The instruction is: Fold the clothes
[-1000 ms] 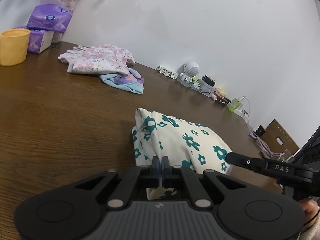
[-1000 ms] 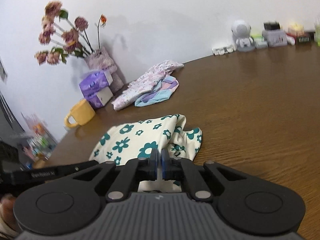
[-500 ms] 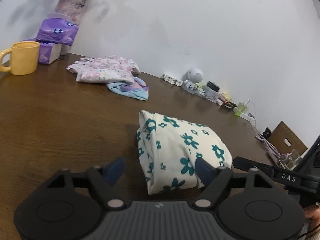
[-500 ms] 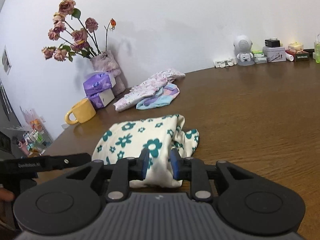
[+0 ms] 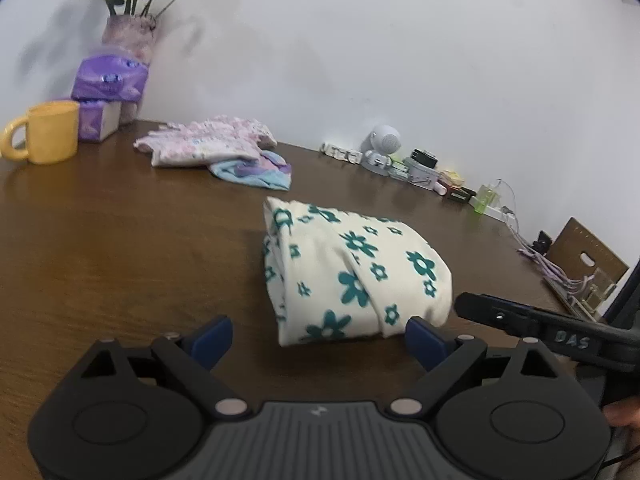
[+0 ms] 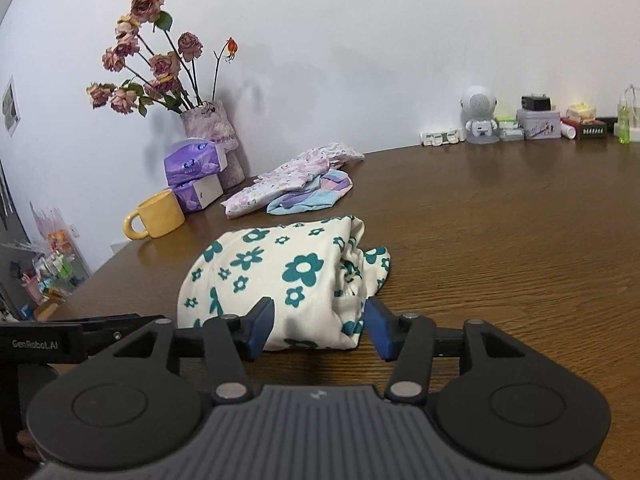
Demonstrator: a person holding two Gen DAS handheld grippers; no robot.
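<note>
A cream garment with teal flowers [image 5: 352, 276] lies folded into a compact bundle on the brown wooden table [image 5: 120, 248]. My left gripper [image 5: 320, 340] is open just short of the bundle's near edge, its blue pads wide apart and holding nothing. From the other side, the same bundle [image 6: 280, 276] sits in front of my right gripper [image 6: 318, 326], which is open with its pads on either side of the near edge, not pinching it. Part of the other gripper's black body [image 5: 552, 332] shows at the right of the left wrist view.
A pink floral garment [image 5: 208, 146] and a blue-purple one [image 5: 256, 170] lie folded at the back. A yellow mug [image 5: 48, 132], purple tissue packs [image 5: 108, 80] and a vase of dried roses [image 6: 208, 128] stand at the back left. Small desk items [image 6: 536, 120] line the wall.
Both grippers, shut on the cream garment's near edge a second ago, have opened and let it go. Both have drawn back and risen slightly; the bundle rests on the table.
</note>
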